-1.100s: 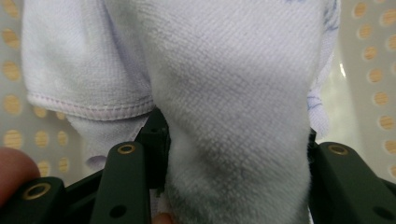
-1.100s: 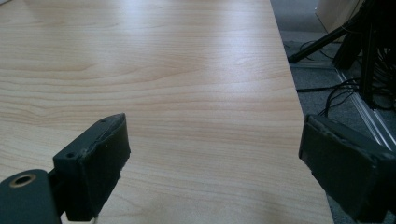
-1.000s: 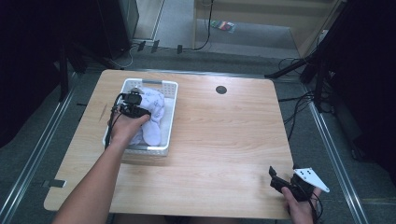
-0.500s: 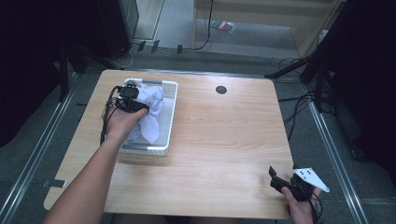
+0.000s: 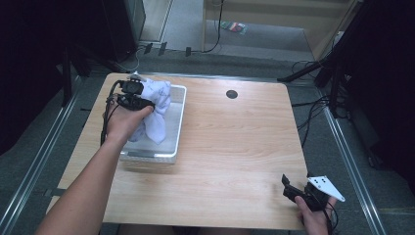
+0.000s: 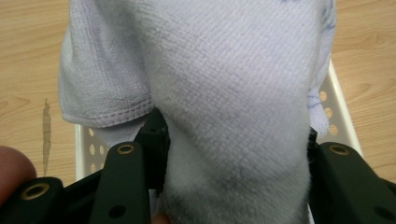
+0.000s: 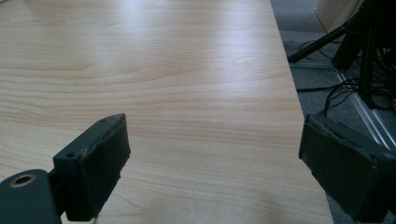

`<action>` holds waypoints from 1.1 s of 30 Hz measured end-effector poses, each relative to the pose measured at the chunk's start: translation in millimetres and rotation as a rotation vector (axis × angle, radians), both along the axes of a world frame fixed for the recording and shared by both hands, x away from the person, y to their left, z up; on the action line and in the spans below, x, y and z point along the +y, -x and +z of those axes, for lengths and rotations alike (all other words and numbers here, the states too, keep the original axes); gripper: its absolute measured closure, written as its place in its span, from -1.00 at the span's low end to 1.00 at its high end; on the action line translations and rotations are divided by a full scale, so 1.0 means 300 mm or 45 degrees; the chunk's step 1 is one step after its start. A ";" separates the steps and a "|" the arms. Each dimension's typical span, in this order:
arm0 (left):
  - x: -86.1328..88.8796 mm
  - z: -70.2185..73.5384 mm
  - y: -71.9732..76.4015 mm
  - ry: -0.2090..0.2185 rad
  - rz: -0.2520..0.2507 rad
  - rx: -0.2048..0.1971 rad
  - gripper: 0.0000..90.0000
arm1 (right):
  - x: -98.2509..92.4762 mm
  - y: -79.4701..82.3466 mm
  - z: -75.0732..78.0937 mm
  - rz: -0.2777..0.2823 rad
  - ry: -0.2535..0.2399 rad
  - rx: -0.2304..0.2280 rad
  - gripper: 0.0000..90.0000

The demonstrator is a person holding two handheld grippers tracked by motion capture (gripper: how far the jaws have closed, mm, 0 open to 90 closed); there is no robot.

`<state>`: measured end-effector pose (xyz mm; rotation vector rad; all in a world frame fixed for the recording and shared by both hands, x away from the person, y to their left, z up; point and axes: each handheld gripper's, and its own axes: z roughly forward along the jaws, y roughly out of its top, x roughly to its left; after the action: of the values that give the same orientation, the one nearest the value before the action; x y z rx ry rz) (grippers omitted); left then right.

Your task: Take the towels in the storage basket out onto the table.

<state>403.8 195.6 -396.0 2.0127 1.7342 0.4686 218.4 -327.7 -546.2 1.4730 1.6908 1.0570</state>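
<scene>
Over the white basket (image 5: 178, 122), at its far left corner, my left gripper (image 5: 139, 100) is clenched on a bunch of the pale lilac towel (image 5: 155, 110); the left gripper view shows the cloth (image 6: 224, 93) pinched between both jaws, its stitched hem hanging above the perforated basket wall (image 6: 84, 144); lower folds still trail inside the basket. Judged step: lifting the towel out; next move calls for raising it until the tail clears the rim. Well apart from the basket, at the table's (image 5: 235, 142) near right corner, my right gripper (image 5: 293, 188) rests, jaws spread wide, nothing held. No brand, label or writing legible.
</scene>
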 end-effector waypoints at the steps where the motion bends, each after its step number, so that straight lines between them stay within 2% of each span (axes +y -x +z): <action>1: -0.009 0.011 0.001 0.002 -0.001 -0.007 0.09 | 0.000 0.000 0.000 0.000 0.000 0.001 -0.81; 9: -0.042 0.050 0.003 0.005 -0.030 -0.014 0.09 | 0.000 0.000 0.000 0.000 0.000 0.001 -0.81; 18: -0.119 0.081 0.003 -0.009 -0.071 -0.033 0.09 | 0.000 -0.001 0.000 0.000 -0.003 -0.001 -0.81; 23: -0.165 0.097 0.001 0.001 -0.097 -0.050 0.08 | -0.001 -0.002 0.000 0.004 -0.003 -0.002 -0.81; 27: -0.206 0.099 -0.002 0.002 -0.119 -0.052 0.08 | -0.001 -0.002 0.000 0.003 -0.003 -0.001 -0.81; 31: -0.245 0.099 -0.003 0.034 -0.144 -0.053 0.08 | -0.001 -0.002 0.000 0.003 -0.003 -0.002 -0.81; 33: -0.263 0.097 -0.005 0.028 -0.151 -0.051 0.08 | -0.001 -0.001 0.000 0.004 -0.004 -0.002 -0.81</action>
<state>405.3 116.7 -366.9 2.0629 1.5794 0.4455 218.9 -328.0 -546.2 1.4711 1.6919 1.0628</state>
